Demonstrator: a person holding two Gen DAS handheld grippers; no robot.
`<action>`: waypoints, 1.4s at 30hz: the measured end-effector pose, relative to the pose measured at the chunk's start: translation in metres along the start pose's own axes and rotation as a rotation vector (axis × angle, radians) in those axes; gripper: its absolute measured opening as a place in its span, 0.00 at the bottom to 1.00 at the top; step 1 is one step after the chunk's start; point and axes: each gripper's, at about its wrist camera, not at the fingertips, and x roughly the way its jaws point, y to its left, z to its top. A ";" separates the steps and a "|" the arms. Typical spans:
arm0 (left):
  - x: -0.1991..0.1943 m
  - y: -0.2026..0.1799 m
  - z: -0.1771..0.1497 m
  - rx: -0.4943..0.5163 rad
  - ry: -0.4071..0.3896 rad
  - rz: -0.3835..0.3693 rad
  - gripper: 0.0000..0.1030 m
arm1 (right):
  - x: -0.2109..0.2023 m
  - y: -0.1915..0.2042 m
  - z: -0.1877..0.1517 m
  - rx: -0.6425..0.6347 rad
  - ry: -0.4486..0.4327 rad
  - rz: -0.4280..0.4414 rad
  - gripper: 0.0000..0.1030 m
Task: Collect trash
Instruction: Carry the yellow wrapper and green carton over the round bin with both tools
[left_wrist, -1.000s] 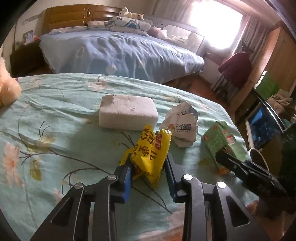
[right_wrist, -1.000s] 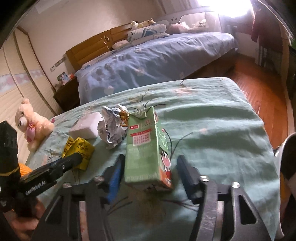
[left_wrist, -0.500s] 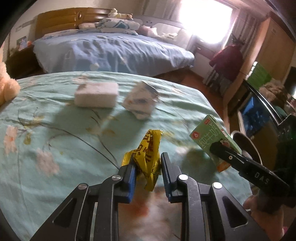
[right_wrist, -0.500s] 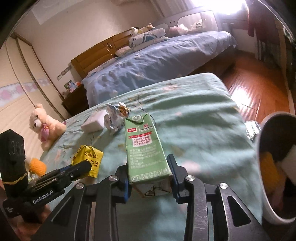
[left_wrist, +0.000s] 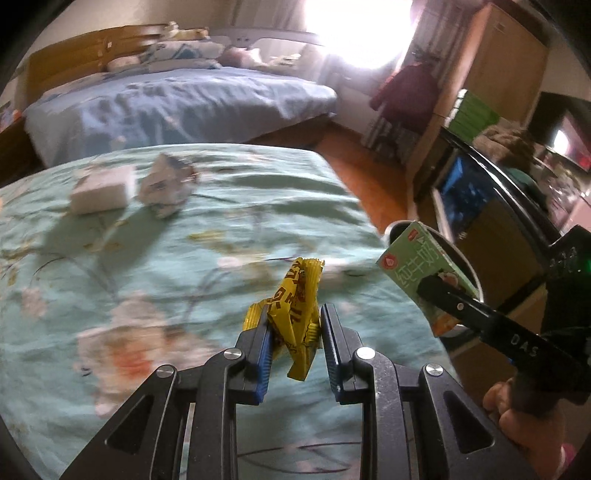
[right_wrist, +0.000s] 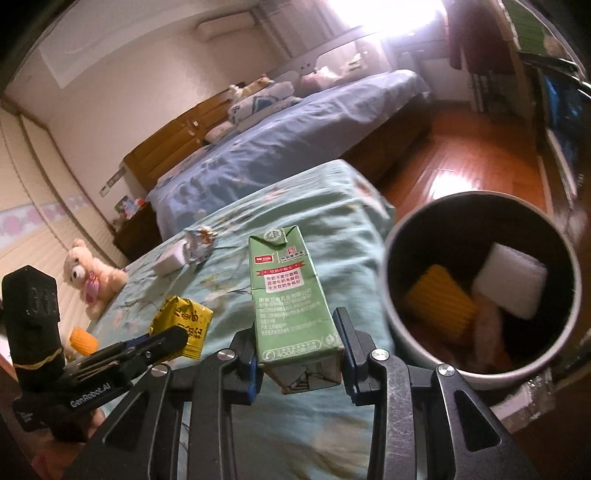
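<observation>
Both of my grippers are loaded and in transit toward the bin. The left gripper (left_wrist: 295, 332) has its jaws clamped on a crumpled yellow snack wrapper (left_wrist: 295, 314); the wrapper stands up between the blue pads and its lower corner hangs free below them. The right gripper (right_wrist: 299, 343) has its jaws closed on the base of a green drink carton (right_wrist: 291, 295), held upright with the gabled top away from me. Neither item touches the teal floral bedspread (left_wrist: 110, 258) beneath.

The waste bin (right_wrist: 391, 295), a dark round tub with a pale rim, sits just off the bed corner to the right of the carton. It already holds a yellow ribbed block and a white foam piece. The carton is near the rim but, in my judgement, not yet over the mouth.

Recommendation for the step in hand: carry the carton fully over the opening before releasing, since it is gripped low and could tip outward and catch the rim. Tilt it toward the bin centre, then open. The wrapper is light and loosely pinched, so I would bring the left gripper well over the mouth and open wide.

Outstanding on the bedspread: a white foam block (left_wrist: 99, 188) and a crumpled paper wrapper (left_wrist: 166, 184), lying just beside each other near the far edge.
</observation>
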 end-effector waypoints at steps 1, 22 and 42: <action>0.000 -0.004 0.001 0.006 0.001 -0.009 0.22 | -0.004 -0.004 -0.001 0.006 -0.005 -0.006 0.33; 0.028 -0.070 0.013 0.130 0.013 -0.065 0.22 | -0.044 -0.049 0.000 0.066 -0.072 -0.095 0.33; 0.053 -0.106 0.025 0.210 0.029 -0.099 0.22 | -0.061 -0.080 0.009 0.098 -0.106 -0.151 0.33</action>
